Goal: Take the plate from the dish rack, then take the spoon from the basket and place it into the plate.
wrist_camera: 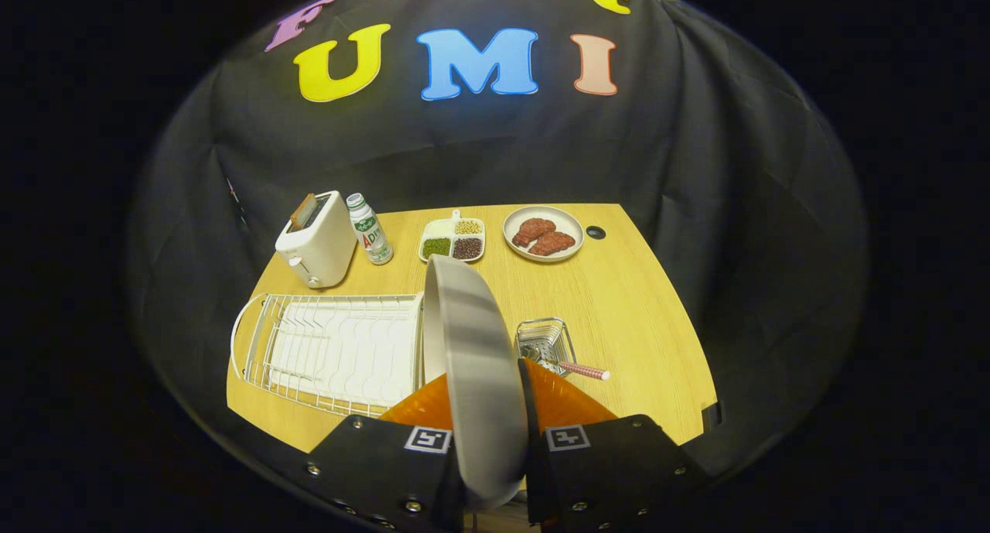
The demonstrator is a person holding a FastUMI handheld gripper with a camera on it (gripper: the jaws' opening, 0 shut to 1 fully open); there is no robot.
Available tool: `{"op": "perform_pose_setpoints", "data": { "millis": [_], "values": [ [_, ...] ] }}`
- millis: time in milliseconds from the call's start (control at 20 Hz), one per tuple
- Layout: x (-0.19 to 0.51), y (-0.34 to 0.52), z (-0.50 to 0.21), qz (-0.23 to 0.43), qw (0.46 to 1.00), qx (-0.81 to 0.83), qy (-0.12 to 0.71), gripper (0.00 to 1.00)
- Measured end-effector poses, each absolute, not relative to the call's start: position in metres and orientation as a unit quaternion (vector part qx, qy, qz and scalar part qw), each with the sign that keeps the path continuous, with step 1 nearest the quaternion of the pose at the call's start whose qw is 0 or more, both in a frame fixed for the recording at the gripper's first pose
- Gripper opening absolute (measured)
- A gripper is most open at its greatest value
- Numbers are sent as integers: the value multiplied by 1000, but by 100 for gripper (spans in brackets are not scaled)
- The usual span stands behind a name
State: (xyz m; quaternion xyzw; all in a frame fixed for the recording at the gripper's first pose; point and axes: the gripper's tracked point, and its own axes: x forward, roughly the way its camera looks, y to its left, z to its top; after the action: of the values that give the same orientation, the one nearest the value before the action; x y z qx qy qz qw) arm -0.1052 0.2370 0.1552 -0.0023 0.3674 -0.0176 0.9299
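A grey plate (473, 363) stands on edge between my two fingers, held above the table, and my gripper (486, 409) is shut on it. The white wire dish rack (332, 351) lies below and to the left of the plate, with no dishes in it. Just right of the plate sits a small wire basket (545, 338). A spoon (576, 369) with a red-patterned handle leans out of the basket toward the right.
At the back of the wooden table (634, 324) stand a white toaster (317, 239), a small bottle (370, 230), a divided dish of beans (453, 239) and a plate of meat slices (543, 234). A small dark hole (595, 232) lies beside that plate.
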Motion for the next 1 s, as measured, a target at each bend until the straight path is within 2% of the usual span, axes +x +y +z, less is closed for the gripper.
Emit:
{"op": "perform_pose_setpoints", "data": {
  "millis": [450, 1000],
  "values": [
    [-131, 205, 112, 20, 922, 19, 386, 30],
    [-159, 181, 12, 74, 909, 117, 393, 30]
  ]
}}
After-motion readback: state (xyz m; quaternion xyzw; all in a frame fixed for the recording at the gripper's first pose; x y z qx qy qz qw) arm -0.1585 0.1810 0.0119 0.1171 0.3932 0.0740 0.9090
